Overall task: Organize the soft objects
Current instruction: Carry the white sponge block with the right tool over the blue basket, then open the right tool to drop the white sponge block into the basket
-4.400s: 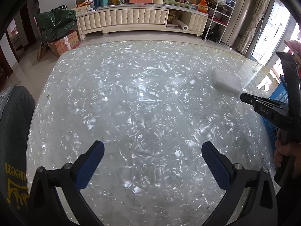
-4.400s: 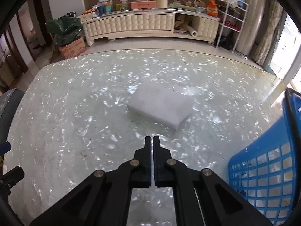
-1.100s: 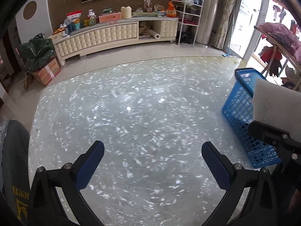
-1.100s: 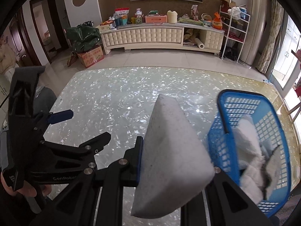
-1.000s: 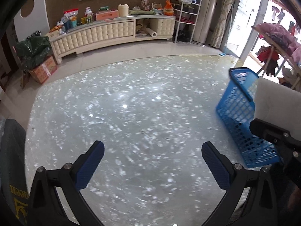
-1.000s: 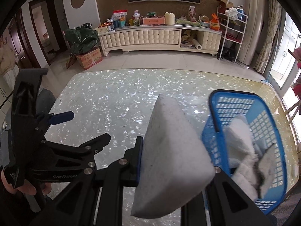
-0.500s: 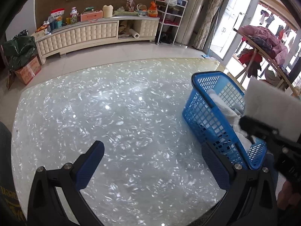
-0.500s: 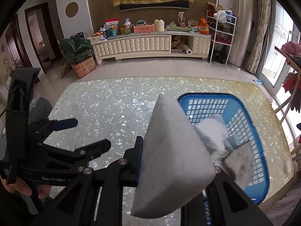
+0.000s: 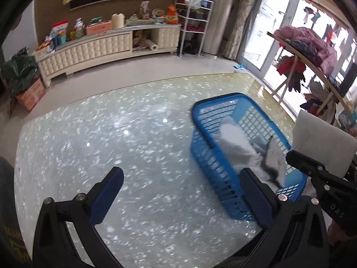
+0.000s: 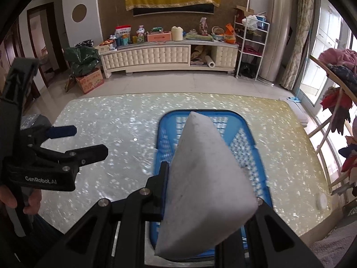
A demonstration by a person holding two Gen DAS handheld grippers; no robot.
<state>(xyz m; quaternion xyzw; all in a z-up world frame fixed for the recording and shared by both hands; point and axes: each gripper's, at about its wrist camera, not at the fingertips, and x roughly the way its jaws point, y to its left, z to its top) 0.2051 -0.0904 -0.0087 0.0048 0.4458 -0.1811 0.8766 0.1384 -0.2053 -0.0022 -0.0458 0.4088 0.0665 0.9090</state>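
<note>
White lettering "GenRobot.AI" stands on the black body of the left gripper (image 10: 69, 140) at the left, and "DAS" shows on the right gripper (image 9: 312, 167) body at right

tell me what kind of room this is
Most likely a home living room: a long cream tufted media cabinet cluttered with household items stands against the far wall, a white wire shelf rack is beside it, and a wooden clothes rack with garments stands near the glass doors.
</note>
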